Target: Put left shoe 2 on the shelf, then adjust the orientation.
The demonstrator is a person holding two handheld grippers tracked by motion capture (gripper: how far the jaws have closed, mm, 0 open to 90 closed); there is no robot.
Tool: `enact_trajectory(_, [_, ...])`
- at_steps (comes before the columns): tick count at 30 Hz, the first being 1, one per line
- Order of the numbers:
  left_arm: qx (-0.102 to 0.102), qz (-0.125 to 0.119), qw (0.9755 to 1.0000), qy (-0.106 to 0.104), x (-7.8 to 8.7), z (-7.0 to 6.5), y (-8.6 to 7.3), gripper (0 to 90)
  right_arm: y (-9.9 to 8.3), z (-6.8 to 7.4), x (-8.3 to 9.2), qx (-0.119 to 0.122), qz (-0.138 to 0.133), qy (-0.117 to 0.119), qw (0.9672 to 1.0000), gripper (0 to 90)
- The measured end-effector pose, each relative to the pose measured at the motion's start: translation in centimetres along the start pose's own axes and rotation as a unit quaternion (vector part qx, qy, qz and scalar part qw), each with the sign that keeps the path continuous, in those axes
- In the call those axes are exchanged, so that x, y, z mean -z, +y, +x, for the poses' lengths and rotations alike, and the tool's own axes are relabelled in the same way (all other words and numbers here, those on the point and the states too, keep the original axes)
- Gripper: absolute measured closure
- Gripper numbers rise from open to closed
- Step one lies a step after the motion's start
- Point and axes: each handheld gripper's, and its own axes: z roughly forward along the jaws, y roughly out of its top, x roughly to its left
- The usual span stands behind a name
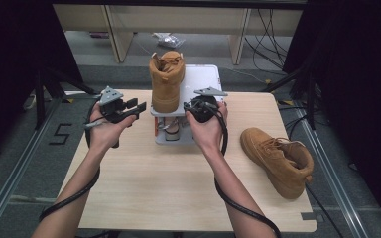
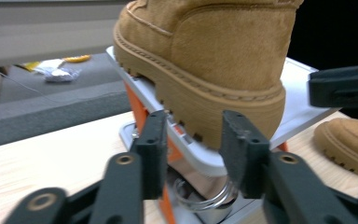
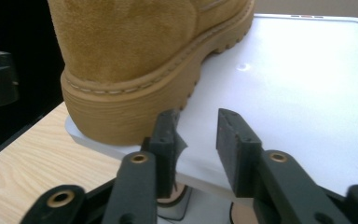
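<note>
I see a tan boot (image 1: 166, 82) standing upright on the white top plate of a stand (image 1: 206, 79) at the far middle of the worktop (image 1: 154, 188), heel toward me. My left gripper (image 1: 138, 107) sits just left of the stand, fingers (image 2: 151, 149) spread with nothing between them. My right gripper (image 1: 191, 108) is at the plate's near edge, fingers (image 3: 233, 149) also apart and empty; a second boot (image 1: 278, 161) lies on its side at right.
</note>
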Motion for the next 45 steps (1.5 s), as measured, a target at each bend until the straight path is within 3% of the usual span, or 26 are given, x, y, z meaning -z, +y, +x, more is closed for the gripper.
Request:
enact_trajectory(5, [-0.005,-0.008,0.9999,0.011,1.1,0.5,-1.3,49.1,-0.2,-0.7,1.0,-0.001,-0.002,0.001,1.0000,61.5])
enact_trajectory(8, [-0.002,-0.011,0.9998,0.013,1.5,0.7,-2.3,47.3,-0.2,-1.2,1.5,0.008,-0.006,0.000,0.9999,59.1])
enact_trajectory(9, [-0.001,-0.011,0.9999,0.013,1.6,0.7,-2.6,46.8,-0.3,-1.3,1.7,-0.002,-0.004,0.001,1.0000,57.9])
enact_trajectory(13, [-0.005,-0.010,0.9998,0.019,2.0,1.3,-3.8,46.0,-0.5,-2.3,2.8,-0.002,-0.002,-0.005,1.0000,55.5])
enact_trajectory(22, [-0.003,-0.020,0.9995,0.026,3.4,2.1,-6.1,44.8,-1.2,-5.9,5.6,-0.010,0.002,-0.038,0.9992,51.4])
enact_trajectory(28, [-0.006,-0.023,0.9989,0.041,4.5,2.4,-8.2,45.5,-1.8,-7.8,6.9,-0.016,0.015,-0.046,0.9987,50.9])
enact_trajectory(32, [0.005,-0.014,0.9990,0.042,4.9,2.3,-10.3,45.8,-2.8,-10.0,8.1,-0.031,0.030,-0.064,0.9970,50.9])
enact_trajectory(38, [0.025,-0.007,0.9988,0.042,5.1,2.2,-12.6,46.0,-3.6,-12.1,9.6,-0.036,0.041,-0.077,0.9955,51.0])
enact_trajectory(39, [0.026,-0.006,0.9988,0.041,5.1,2.2,-12.8,46.0,-3.8,-12.3,10.0,-0.054,0.048,-0.082,0.9940,51.0])
enact_trajectory(41, [0.027,-0.003,0.9988,0.040,5.1,2.1,-13.2,46.0,-4.0,-13.3,10.6,-0.045,0.053,-0.087,0.9938,51.3])
enact_trajectory(43, [0.025,0.000,0.9989,0.039,5.1,2.0,-13.3,46.0,-4.2,-13.9,11.3,-0.062,0.059,-0.101,0.9912,51.8])
enact_trajectory(44, [0.026,-0.002,0.9989,0.038,5.1,2.0,-13.4,46.0,-4.3,-14.6,11.7,-0.053,0.061,-0.100,0.9916,52.0])
enact_trajectory(45, [0.025,-0.001,0.9990,0.038,5.1,2.0,-13.4,45.9,-4.3,-14.9,12.1,-0.066,0.067,-0.108,0.9897,52.2])
